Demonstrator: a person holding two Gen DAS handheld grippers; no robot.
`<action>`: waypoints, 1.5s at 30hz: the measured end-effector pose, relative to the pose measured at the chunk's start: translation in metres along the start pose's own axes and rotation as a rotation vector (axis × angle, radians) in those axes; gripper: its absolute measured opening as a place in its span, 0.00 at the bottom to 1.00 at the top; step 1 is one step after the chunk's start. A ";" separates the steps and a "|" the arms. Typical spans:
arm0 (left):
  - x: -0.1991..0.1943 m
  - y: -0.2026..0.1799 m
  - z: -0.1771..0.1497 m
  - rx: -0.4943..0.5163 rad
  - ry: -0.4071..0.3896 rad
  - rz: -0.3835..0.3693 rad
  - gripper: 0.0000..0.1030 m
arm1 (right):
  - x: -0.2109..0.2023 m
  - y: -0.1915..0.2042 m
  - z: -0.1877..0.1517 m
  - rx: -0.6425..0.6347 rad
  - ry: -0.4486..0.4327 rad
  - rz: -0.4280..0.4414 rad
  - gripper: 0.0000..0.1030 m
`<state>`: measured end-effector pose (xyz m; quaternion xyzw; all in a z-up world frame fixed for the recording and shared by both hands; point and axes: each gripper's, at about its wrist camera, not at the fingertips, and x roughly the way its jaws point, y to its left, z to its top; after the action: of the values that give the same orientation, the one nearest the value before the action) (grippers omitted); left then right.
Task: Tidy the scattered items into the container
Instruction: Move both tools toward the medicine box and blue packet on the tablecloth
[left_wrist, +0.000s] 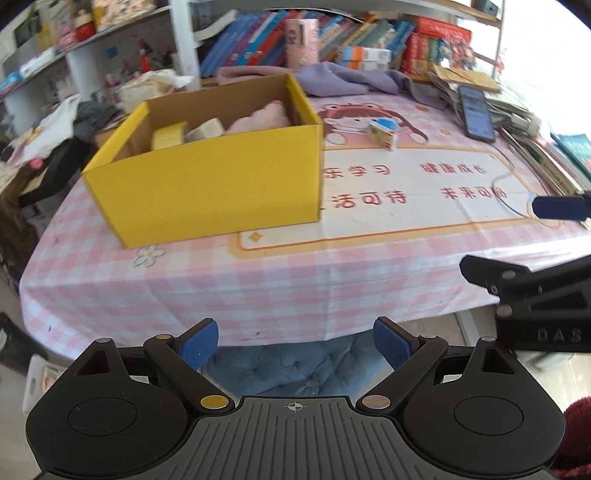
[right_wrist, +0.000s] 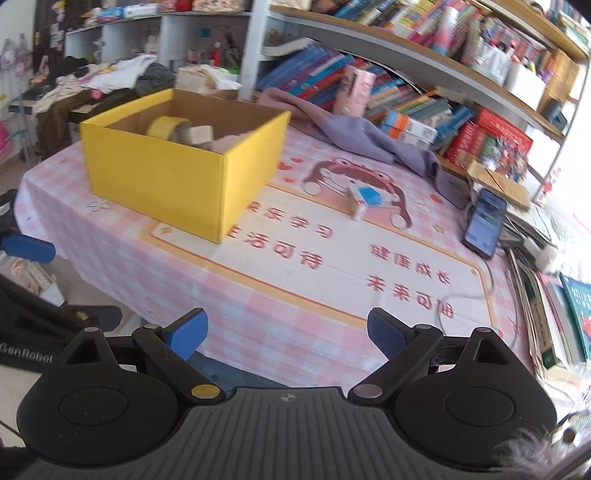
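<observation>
Both the left gripper (left_wrist: 295, 345) and right gripper (right_wrist: 286, 334) hover at the table (left_wrist: 258, 280) edge, fingers apart, holding nothing. Farther on, the yellow box (left_wrist: 207, 184) holds tape, a block and a pink toy; a small carton (right_wrist: 364, 201) lies beyond, right of it

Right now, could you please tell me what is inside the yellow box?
Inside the yellow box are a yellow tape roll, a pale wooden block and a pink plush toy. The box's walls hide its floor, so anything lower cannot be seen.
</observation>
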<state>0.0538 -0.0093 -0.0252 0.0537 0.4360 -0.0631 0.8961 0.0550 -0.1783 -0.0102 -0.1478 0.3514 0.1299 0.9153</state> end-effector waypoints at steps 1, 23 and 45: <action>0.002 -0.002 0.002 0.008 -0.001 -0.009 0.90 | 0.002 -0.004 0.000 0.009 0.005 -0.006 0.91; 0.048 -0.066 0.054 0.144 -0.014 -0.167 0.90 | 0.027 -0.079 -0.005 0.128 0.063 -0.119 0.89; 0.107 -0.132 0.142 0.156 -0.086 -0.142 0.89 | 0.094 -0.191 0.035 0.160 0.017 -0.033 0.67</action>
<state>0.2075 -0.1682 -0.0277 0.0895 0.3935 -0.1627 0.9004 0.2089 -0.3291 -0.0149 -0.0812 0.3657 0.0854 0.9232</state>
